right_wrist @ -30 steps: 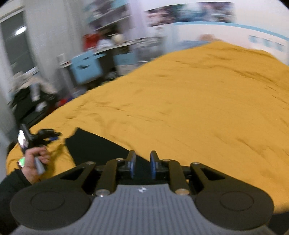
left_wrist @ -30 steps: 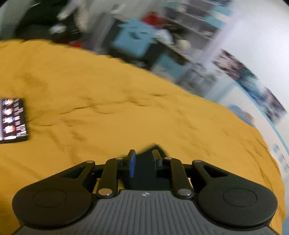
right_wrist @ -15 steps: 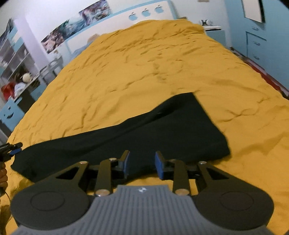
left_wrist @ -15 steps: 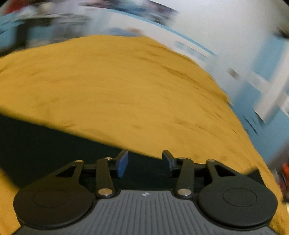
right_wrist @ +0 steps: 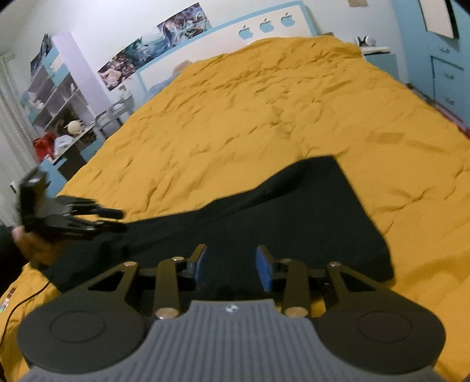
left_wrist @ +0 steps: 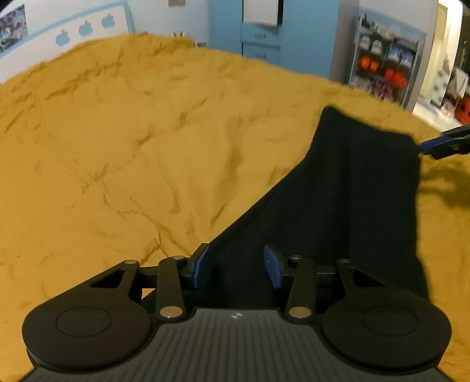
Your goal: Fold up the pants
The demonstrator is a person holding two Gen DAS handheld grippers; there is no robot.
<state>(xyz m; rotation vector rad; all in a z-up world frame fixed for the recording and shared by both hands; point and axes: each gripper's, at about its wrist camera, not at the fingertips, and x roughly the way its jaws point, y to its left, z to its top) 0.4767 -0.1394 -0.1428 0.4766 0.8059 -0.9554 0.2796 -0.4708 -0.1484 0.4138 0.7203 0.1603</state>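
Black pants (left_wrist: 346,199) lie flat in a long strip on the yellow bedspread (left_wrist: 132,152). My left gripper (left_wrist: 236,266) is open and empty, low over one end of the pants. My right gripper (right_wrist: 231,266) is open and empty over the wider end of the pants (right_wrist: 293,217). In the right wrist view the left gripper (right_wrist: 114,219) shows at the far left end of the pants. In the left wrist view the right gripper's fingertips (left_wrist: 440,144) show at the far corner of the cloth.
The bed fills both views. A blue wardrobe (left_wrist: 276,35) and a shelf rack (left_wrist: 384,67) stand beyond the bed. Shelves and a desk (right_wrist: 58,111) stand at the left, a headboard (right_wrist: 264,26) at the back. A thin cable (right_wrist: 26,299) lies at the bed's left edge.
Both grippers went from shut on the pants to open. The pants now lie spread on the bed. The left view swung round to the right along the cloth.
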